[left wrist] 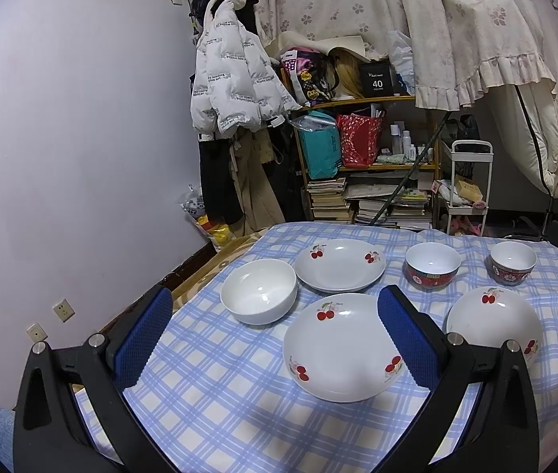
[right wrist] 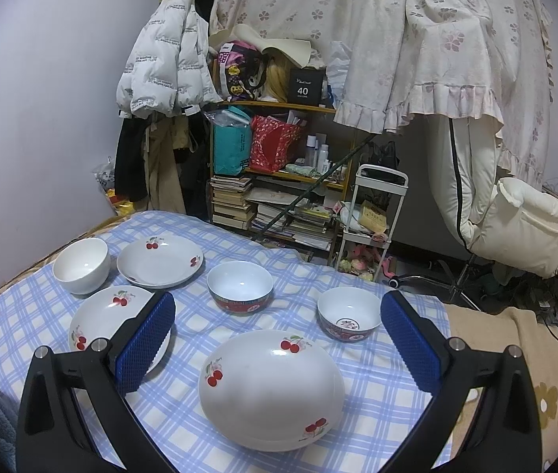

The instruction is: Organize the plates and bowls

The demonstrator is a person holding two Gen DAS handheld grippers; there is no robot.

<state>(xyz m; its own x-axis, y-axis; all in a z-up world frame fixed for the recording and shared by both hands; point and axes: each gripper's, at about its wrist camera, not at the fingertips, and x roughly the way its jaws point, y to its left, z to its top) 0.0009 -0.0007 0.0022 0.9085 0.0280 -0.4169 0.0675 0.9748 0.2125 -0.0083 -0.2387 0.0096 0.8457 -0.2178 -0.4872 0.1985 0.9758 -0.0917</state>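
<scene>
Left gripper [left wrist: 275, 331]: The blue pads are spread wide apart and nothing is held. It is kept above the near left part of the cloth.
Right gripper [right wrist: 279, 335]: The blue pads are also spread wide apart and nothing is held. It is kept above the near right part of the cloth.
Checked cloth [left wrist: 208, 406]: A blue and white cloth is laid over the table. All the dishes are set on it.
Near left plate [left wrist: 342, 349]: A white plate with red cherries is seen between the left gripper's pads, toward the right pad.
Near right plate [right wrist: 271, 390]: A second cherry plate is seen between the right gripper's pads. It is set apart from the near left plate.
White bowl [left wrist: 259, 289]: A plain white bowl is placed at the left, just beyond the near left plate.
Far plate [left wrist: 340, 264]: A third cherry plate is placed at the far side, just right of the white bowl.
Red bowl [right wrist: 239, 287]: A bowl with a red band outside is placed in the middle, beyond the near right plate.
Small patterned bowl [right wrist: 349, 313]: It is placed at the right, apart from the red bowl.
Shelf [right wrist: 275, 173]: Books and bags are kept on it, far behind the table.
</scene>
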